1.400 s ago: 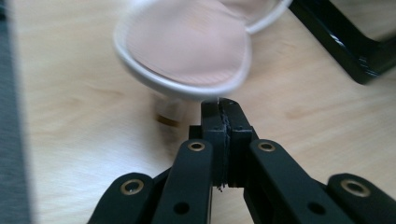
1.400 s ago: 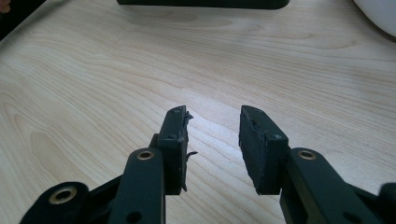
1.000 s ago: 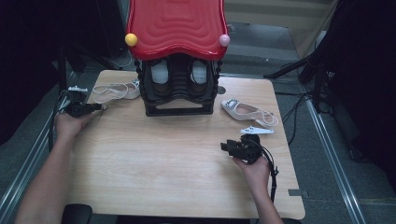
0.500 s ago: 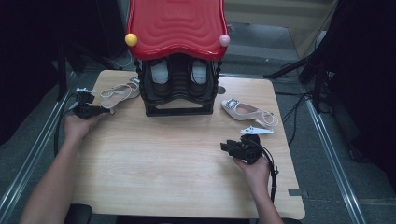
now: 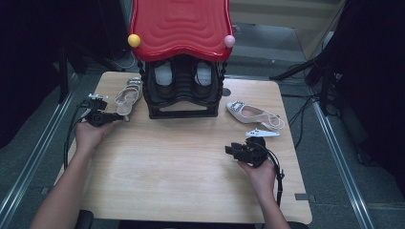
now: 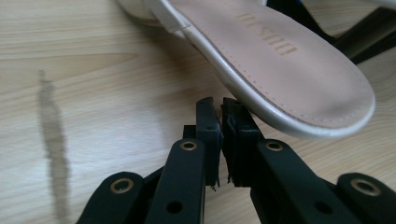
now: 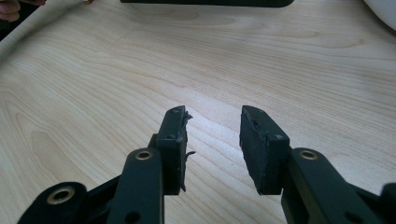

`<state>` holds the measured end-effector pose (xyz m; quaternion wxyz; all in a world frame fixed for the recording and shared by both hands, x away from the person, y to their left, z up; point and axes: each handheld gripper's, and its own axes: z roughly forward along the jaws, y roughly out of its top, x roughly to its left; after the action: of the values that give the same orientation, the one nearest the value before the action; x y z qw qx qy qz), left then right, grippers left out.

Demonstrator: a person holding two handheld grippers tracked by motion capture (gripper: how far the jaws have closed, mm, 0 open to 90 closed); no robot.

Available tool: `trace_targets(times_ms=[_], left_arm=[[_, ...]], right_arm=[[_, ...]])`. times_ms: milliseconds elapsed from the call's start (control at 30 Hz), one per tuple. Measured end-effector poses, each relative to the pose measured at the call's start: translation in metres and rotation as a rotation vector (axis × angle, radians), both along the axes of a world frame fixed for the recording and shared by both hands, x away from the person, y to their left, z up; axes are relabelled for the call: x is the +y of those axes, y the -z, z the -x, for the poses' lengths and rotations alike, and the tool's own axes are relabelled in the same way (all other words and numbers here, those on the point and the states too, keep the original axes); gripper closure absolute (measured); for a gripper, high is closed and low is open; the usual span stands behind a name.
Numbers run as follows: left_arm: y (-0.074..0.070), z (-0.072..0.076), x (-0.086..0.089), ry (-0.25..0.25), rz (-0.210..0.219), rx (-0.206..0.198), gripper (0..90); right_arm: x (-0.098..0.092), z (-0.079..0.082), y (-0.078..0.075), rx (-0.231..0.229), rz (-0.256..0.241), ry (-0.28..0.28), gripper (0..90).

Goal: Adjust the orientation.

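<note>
A pale strappy sandal [image 5: 126, 97] lies on the wooden table [image 5: 191, 167] at the far left, beside a black shoe rack [image 5: 181, 110]. My left gripper [image 5: 116, 116] sits low at the sandal's near end. In the left gripper view its jaws [image 6: 220, 106] are pressed together with nothing between them, right beside the rim of the sandal's sole [image 6: 280, 60]. My right gripper [image 5: 231, 150] rests at the table's right middle. Its jaws [image 7: 212, 126] stand open over bare wood.
The rack has a wavy red top [image 5: 179, 26] and holds two shoes [image 5: 165, 74] [image 5: 204, 74]. A second pale sandal [image 5: 253, 114] and a small white piece [image 5: 261, 133] lie at the right. Bare wood spans the middle and front.
My left gripper has moved right, up to the sandal's near end. The sandal has swung to lie more lengthwise, closer to the rack. The right gripper has stayed put.
</note>
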<state>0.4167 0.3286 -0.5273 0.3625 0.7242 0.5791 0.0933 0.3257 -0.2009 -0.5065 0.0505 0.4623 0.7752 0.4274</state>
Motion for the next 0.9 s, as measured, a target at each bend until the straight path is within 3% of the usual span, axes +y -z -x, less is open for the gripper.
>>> trace_targets(times_ms=[267, 433, 567, 767, 900], left_arm=[[0.001, 0.003, -0.010, -0.017, 0.037, 0.013, 82.3], [0.003, 0.003, -0.006, -0.028, -0.003, -0.002, 62.2], [0.002, 0.004, 0.002, -0.048, 0.011, 0.003, 53.6], [-0.007, 0.003, 0.013, -0.074, 0.042, -0.015, 53.1], [-0.015, -0.001, 0.020, -0.089, 0.033, -0.013, 52.7]], right_arm=[[0.003, -0.002, 0.000, 0.000, 0.004, -0.010, 62.9], [0.004, -0.003, 0.000, -0.003, 0.009, -0.013, 63.0], [0.004, -0.002, 0.000, -0.004, 0.011, -0.012, 62.9], [0.004, -0.003, 0.000, -0.004, 0.016, -0.012, 62.5], [0.004, -0.002, -0.001, -0.008, 0.018, -0.009, 62.2]])
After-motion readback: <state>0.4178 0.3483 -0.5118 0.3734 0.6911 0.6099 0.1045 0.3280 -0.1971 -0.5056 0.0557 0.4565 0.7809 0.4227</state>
